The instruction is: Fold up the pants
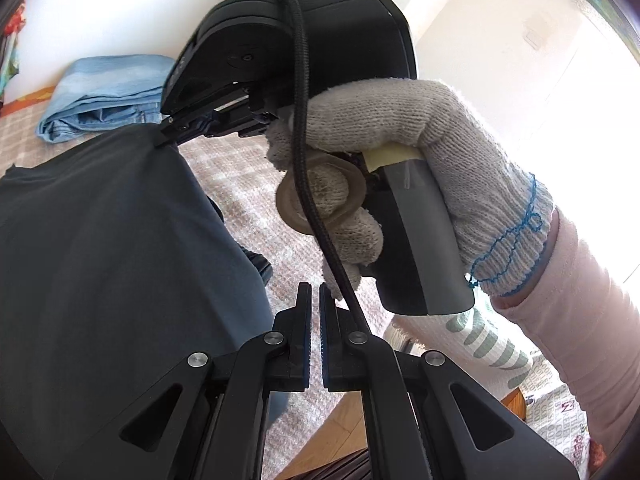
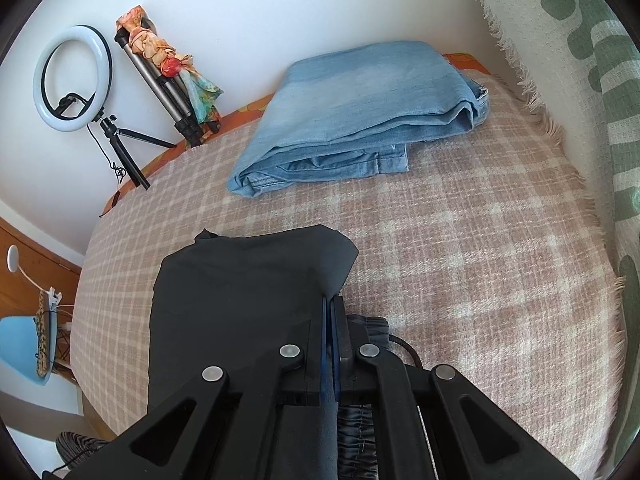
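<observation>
Your right gripper (image 2: 330, 308) is clamped tight on a corner of the dark pants (image 2: 240, 292), smooth matte cloth draped over the near part of the woven checked blanket (image 2: 460, 260). Your left gripper (image 1: 315, 292) is closed too, nothing visibly between its ribbed pads. Bare blanket lies open to the right; folded soft denim jeans (image 2: 360, 108) sit against the far wall, well apart.
</observation>
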The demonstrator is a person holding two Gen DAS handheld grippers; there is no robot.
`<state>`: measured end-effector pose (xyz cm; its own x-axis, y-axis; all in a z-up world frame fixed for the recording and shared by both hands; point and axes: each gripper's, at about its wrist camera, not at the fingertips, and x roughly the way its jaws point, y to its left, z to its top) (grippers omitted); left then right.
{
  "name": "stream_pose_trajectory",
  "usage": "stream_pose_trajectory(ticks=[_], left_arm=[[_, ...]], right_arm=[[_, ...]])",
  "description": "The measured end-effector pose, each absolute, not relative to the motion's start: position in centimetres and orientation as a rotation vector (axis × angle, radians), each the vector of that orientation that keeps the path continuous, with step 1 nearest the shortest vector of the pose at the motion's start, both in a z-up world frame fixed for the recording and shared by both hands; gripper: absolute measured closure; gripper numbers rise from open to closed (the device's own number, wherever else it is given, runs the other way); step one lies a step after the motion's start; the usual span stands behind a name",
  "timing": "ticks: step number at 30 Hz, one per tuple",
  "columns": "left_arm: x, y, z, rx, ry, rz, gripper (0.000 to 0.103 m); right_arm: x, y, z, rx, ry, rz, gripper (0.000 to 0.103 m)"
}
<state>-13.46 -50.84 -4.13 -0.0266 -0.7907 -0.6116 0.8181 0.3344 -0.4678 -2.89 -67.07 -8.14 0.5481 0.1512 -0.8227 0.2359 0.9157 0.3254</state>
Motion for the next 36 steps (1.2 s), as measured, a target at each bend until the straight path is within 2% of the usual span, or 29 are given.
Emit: stream_pose_trajectory(ticks=[5, 7, 8, 11, 12, 13, 15, 17, 23, 30, 31, 33, 36], left_arm=[[-14.0, -50.1, -4.0, 0.063, 0.941, -1.281, 0.101], [-14.2, -49.3, -3.6, 0.081, 0.932, -1.284, 0.101], [-14.3, -48.7, -3.4, 0.095, 0.928, -1.286, 0.1], [-14.2, -46.5, -2.5, 0.119, 0.919, -1.278, 0.1], [-14.1, -45.6, -2.1, 0.124, 0.91, -1.275, 0.097], [-14.0, -44.4, -1.7, 0.134, 0.896, -1.267, 0.093], [-13.7, -41.8, -1.0, 0.15, 0.859, -1.237, 0.074], [-12.4, -39.8, -0.8, 0.152, 0.841, -1.18, 0.067], [-5.8, -33.9, -1.2, 0.183, 0.8, -0.936, 0.067], [1.0, -30.1, -5.6, -0.09, 0.99, -0.8, 0.067], [1.2, -30.3, -6.1, -0.108, 1.011, -0.805, 0.067], [0.9, -31.0, -6.9, -0.109, 1.039, -0.811, 0.067], [0.4, -32.4, -7.8, -0.11, 1.06, -0.825, 0.067]], right_arm=[[-4.2, -67.9, -6.9, 0.435, 0.939, -0.07, 0.091], [-5.1, -68.2, -6.0, 0.427, 0.909, -0.088, 0.079], [-5.6, -68.1, -5.5, 0.421, 0.896, -0.086, 0.078], [-7.5, -67.0, -3.8, 0.369, 0.846, -0.1, 0.066], [-8.2, -66.5, -3.3, 0.352, 0.829, -0.106, 0.062], [-9.0, -66.0, -2.9, 0.342, 0.815, -0.106, 0.061], [-10.5, -64.9, -2.7, 0.345, 0.802, -0.11, 0.061], [-12.0, -63.8, -3.1, 0.343, 0.811, -0.099, 0.06], [-15.1, -61.2, -7.5, 0.302, 0.947, -0.133, 0.057], [-15.5, -62.3, -8.4, 0.304, 0.95, -0.17, 0.055], [-15.1, -62.4, -8.0, 0.294, 0.942, -0.168, 0.051], [-13.9, -62.7, -7.5, 0.261, 0.931, -0.127, 0.018], [-11.6, -63.1, -7.5, 0.209, 0.941, -0.104, 0.017]])
